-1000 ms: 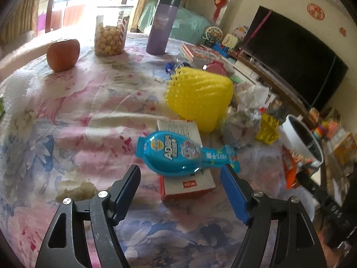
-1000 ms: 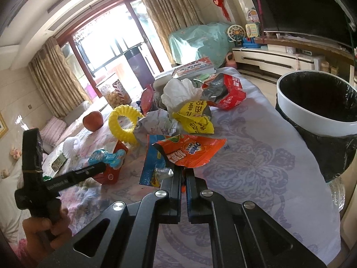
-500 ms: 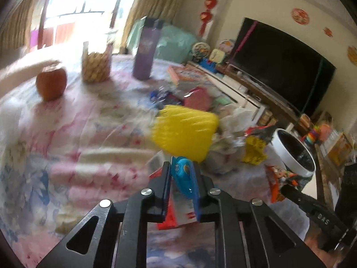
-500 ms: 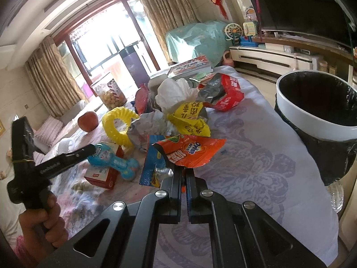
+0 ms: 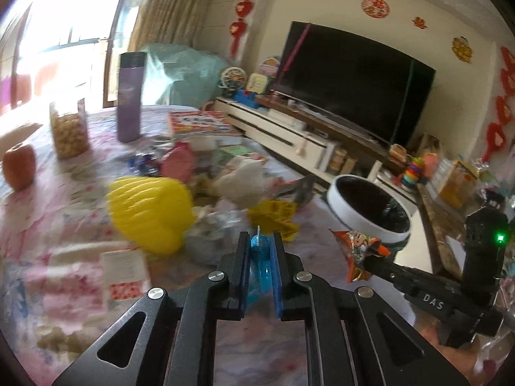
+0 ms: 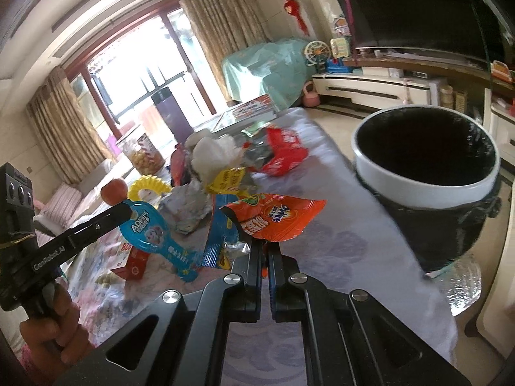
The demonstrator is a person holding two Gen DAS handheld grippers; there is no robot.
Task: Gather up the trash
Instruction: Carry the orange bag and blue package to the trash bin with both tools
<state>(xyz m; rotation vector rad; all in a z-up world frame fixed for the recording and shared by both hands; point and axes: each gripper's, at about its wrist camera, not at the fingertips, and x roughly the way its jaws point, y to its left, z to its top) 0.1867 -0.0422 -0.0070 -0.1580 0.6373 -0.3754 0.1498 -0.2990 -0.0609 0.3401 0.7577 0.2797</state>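
Observation:
My left gripper [image 5: 260,241] is shut on a blue candy package [image 5: 259,251], lifted off the table; in the right wrist view the package [image 6: 154,234] hangs from that gripper. My right gripper [image 6: 264,247] is shut on an orange snack wrapper [image 6: 273,217], held above the table; the wrapper also shows in the left wrist view [image 5: 360,247]. The white-rimmed trash bin [image 6: 425,160] with a black liner stands off the table's right edge, also in the left wrist view [image 5: 370,209]. More trash lies in a pile: crumpled tissue [image 6: 215,151], a yellow wrapper [image 6: 227,177], a red bag [image 6: 283,151].
A yellow foam net [image 5: 148,212], a red-and-white box [image 5: 124,273], an apple [image 5: 19,167], a snack jar [image 5: 67,132], a purple bottle [image 5: 130,96] and a book [image 5: 199,122] sit on the floral tablecloth. A TV [image 5: 354,83] stands behind.
My left gripper closed on the blue candy package and lifted it off the red-and-white box, swinging right toward the bin. My right gripper rose with the orange wrapper.

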